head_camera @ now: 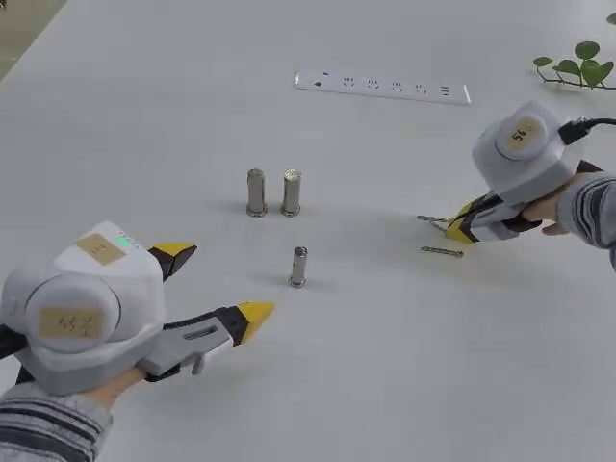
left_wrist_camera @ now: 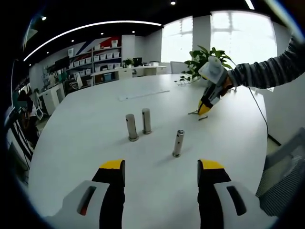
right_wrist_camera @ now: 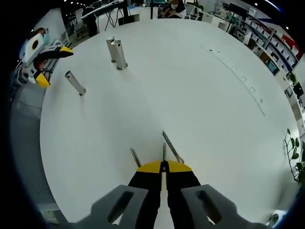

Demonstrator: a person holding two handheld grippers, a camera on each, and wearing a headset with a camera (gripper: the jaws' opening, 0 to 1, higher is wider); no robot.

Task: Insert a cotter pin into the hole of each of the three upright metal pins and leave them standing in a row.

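Note:
Three upright metal pins stand on the white table: two side by side [head_camera: 255,192] [head_camera: 291,192] and a third [head_camera: 299,267] nearer to me. My left gripper [head_camera: 217,284] is open at the lower left, short of the near pin [left_wrist_camera: 178,143], which stands ahead of its jaws. My right gripper [head_camera: 452,229] is low on the table at the right, shut on a thin cotter pin [right_wrist_camera: 163,151]. Two more cotter pins lie beside its tips [right_wrist_camera: 136,156] [right_wrist_camera: 172,147]; one of them [head_camera: 442,252] lies just in front of it.
A white power strip [head_camera: 382,87] lies at the back of the table. A green plant [head_camera: 582,65] sits at the far right corner. Bare table surface [head_camera: 385,366] spreads around the pins.

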